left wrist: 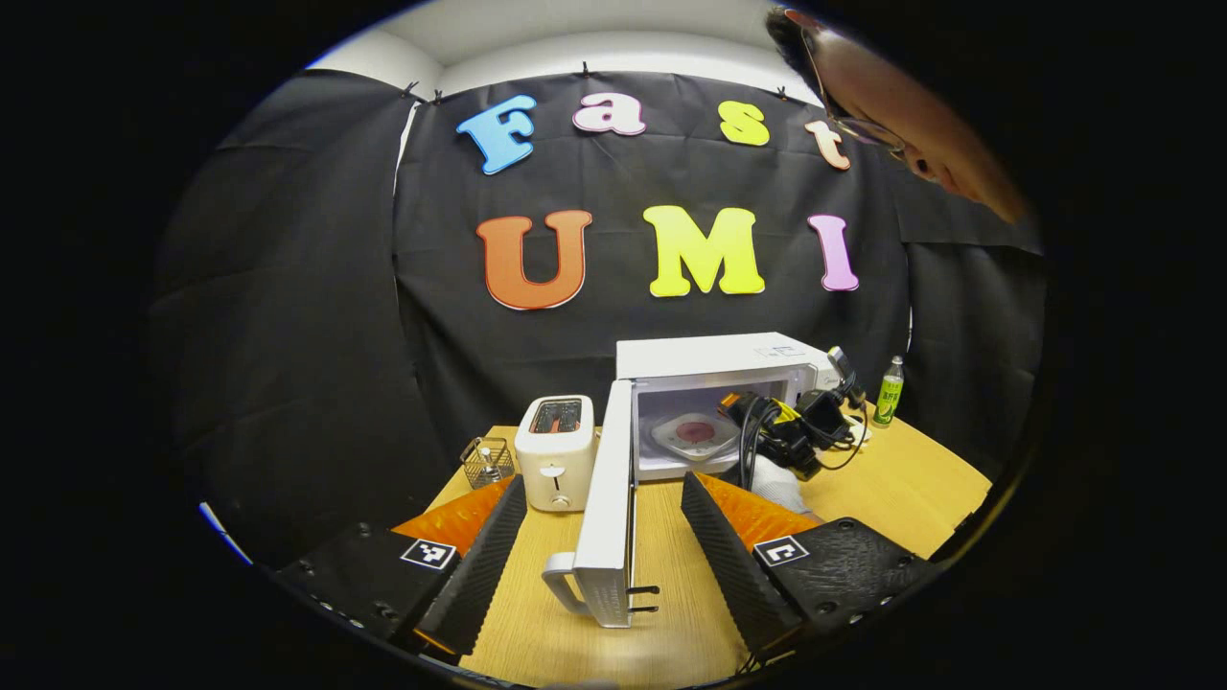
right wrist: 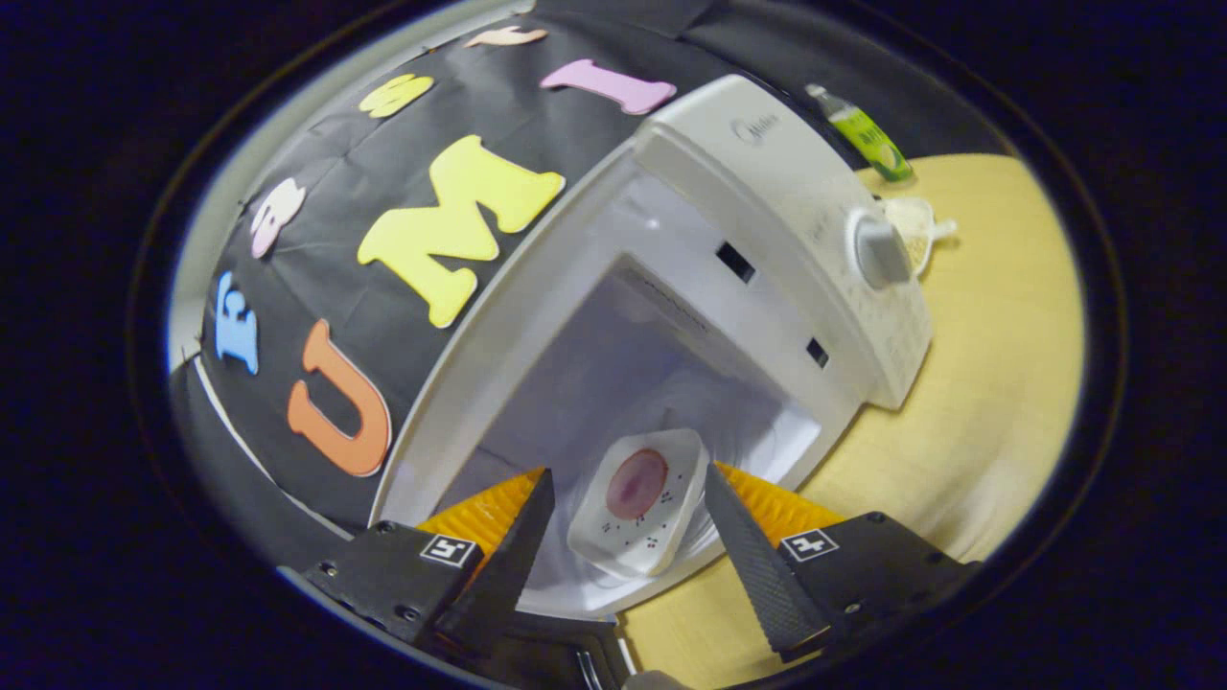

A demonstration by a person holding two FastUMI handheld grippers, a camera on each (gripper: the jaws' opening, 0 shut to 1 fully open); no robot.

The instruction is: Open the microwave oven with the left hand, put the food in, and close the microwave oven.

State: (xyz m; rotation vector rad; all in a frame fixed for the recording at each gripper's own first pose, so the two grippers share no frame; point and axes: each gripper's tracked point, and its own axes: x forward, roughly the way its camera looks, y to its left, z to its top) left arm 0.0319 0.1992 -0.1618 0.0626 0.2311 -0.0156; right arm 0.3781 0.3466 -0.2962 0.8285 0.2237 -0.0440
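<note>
I have the microwave oven [left wrist: 714, 369] open, its door [left wrist: 611, 498] swung out wide and standing edge-on between my left gripper's [left wrist: 604, 551] 2 fingers, which are spread well apart and touch nothing. The door's handle [left wrist: 561, 585] sits low, just inside the left finger.

From the right gripper view, the food, a white square plate [right wrist: 640, 503] with a pinkish piece in its middle, lies on the floor of the oven cavity [right wrist: 613, 383], just ahead of and between the right gripper's [right wrist: 623, 537] fingers. Those fingers are apart too, 1 on each side of the plate, and I see no contact with it; I judge the plate released and resting on its own. In the left gripper view I can see that same plate inside the cavity, with the right gripper and the gloved hand holding it at the oven's mouth, beyond my right-hand finger.

So, as I read it, 2 of the 3 steps are done: door open, food in. What is left is to draw the right gripper clear of the opening, then push the door shut with the left.

A toaster [left wrist: 556, 450] stands on the bench [left wrist: 901, 489] just beyond my left finger, beside the door, and a green bottle [left wrist: 890, 391] stands far off past the oven.
</note>
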